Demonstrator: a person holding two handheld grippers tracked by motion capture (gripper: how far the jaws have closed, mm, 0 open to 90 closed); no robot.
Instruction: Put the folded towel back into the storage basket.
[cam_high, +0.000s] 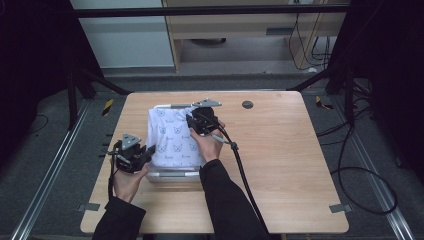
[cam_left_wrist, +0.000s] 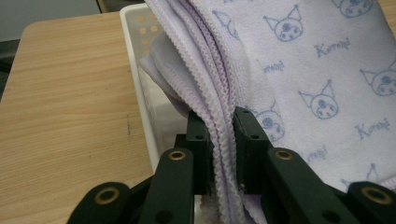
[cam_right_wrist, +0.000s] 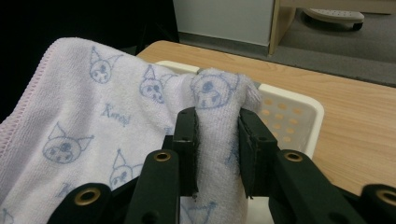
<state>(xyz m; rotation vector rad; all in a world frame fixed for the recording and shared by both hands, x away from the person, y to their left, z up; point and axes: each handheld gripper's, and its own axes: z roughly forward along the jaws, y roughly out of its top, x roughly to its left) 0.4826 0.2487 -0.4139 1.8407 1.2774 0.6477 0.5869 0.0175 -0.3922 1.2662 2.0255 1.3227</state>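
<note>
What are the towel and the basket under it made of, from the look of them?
Towel: soft, matte fabric, probably microfibre terry; fuzzy nap, stitched scalloped edge, printed blue cat faces. It folds limply where each claw pinches it.
Basket: looks like white moulded plastic, smooth and slightly glossy, with rows of round holes in its wall.

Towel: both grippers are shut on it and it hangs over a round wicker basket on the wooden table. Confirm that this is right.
Not quite. The container is a white rectangular plastic basket with perforated walls, as the right gripper view shows. The rest holds: the left gripper and the right gripper are both shut on the towel over the wooden table.
</note>
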